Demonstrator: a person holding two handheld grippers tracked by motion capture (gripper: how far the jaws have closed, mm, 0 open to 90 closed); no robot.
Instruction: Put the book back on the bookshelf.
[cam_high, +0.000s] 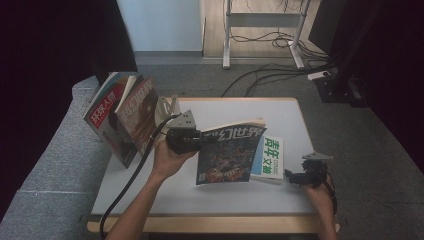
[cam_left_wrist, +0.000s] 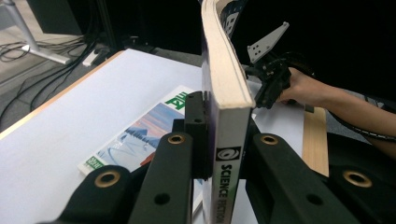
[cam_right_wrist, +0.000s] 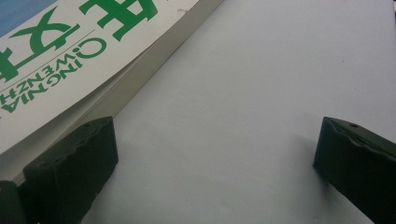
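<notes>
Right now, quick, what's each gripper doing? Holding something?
Left gripper: closed on the science fiction magazine, gripping its spine and lifting it off the table.
Right gripper: open, holding nothing, beside the green-lettered magazine.

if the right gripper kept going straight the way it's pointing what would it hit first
Probably the green-titled magazine lying flat on the table. The right gripper is open and low over the table, and its left jaw already sits at the magazine's page edge. Between the jaws there is bare tabletop, so contact depends on exact heading.
</notes>
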